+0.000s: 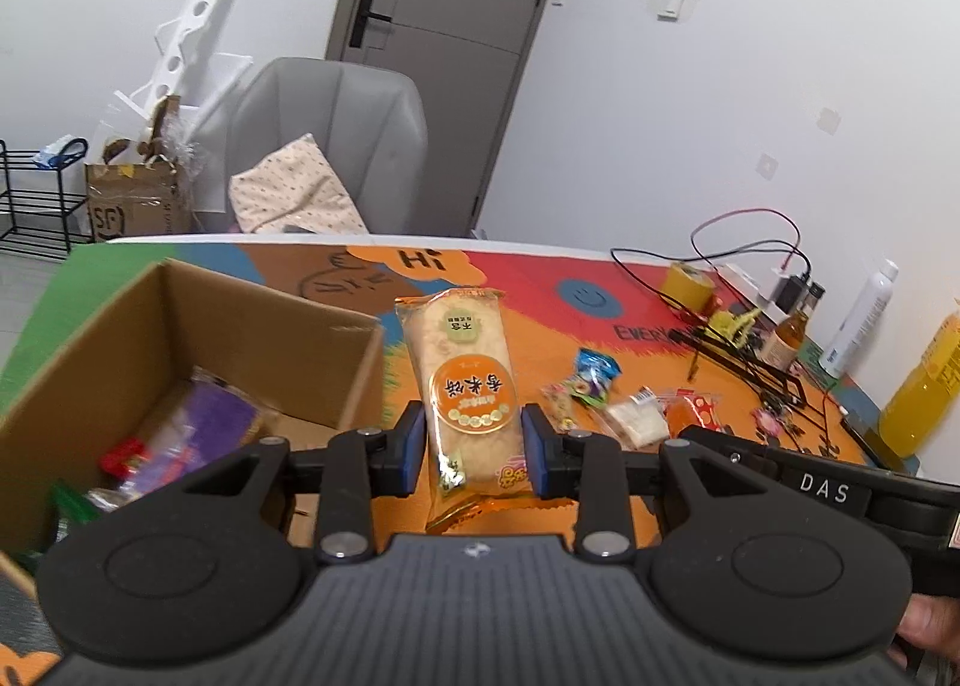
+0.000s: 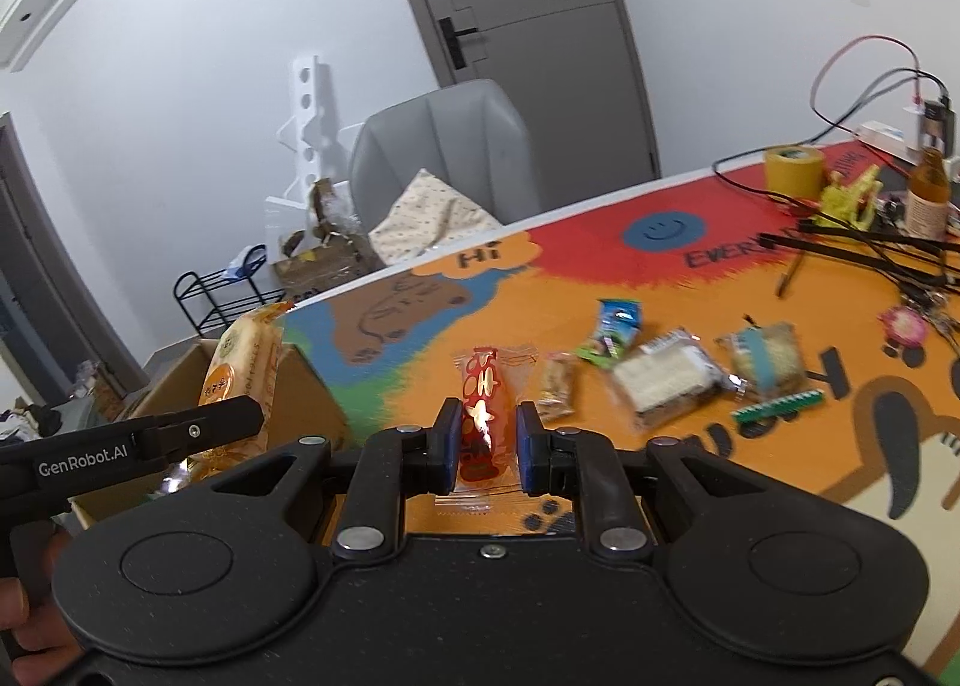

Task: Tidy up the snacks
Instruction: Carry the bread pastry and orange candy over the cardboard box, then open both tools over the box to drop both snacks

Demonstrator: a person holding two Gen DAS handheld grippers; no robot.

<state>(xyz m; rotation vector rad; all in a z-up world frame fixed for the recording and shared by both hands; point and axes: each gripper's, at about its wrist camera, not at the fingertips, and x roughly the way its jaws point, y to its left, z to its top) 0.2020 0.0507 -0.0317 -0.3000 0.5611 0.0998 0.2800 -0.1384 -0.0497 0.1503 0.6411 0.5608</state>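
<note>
The left gripper (image 1: 471, 449) is closed on a long orange rice cracker pack (image 1: 465, 386), its blue pads (image 1: 411, 449) pressing the pack's lower sides so that the pack stands up and away from the camera, clear of the table. Just to the left of it sits an open cardboard box (image 1: 198, 320) on the near left part of the colourful table mat (image 1: 540, 290); inside the box lie a purple packet (image 1: 219, 422) and a small red packet (image 1: 123, 455), with other wrappers too blurred to tell. In the right wrist view the right gripper (image 2: 487, 443) has its jaws drawn tight on a small red and orange candy packet (image 2: 483, 404), which is pinched at its middle with its clear ends sticking out above and below the pads. The same rice cracker pack appears there at the far left, above the box's edge, clamped by the other tool. Loose snacks still lie on the orange part of the mat to the right of the held candy: a small tan bar (image 2: 555, 386), a blue and green packet (image 2: 612, 332), a clear-wrapped white cake (image 2: 666, 380) and a wrapped cake with a teal band (image 2: 762, 359). Further right and far are a yellow tape roll (image 2: 792, 170), a tangle of cables (image 2: 870, 248) and a brown bottle (image 2: 927, 200). A grey chair (image 1: 336, 134) stands beyond the table's far edge.
</note>
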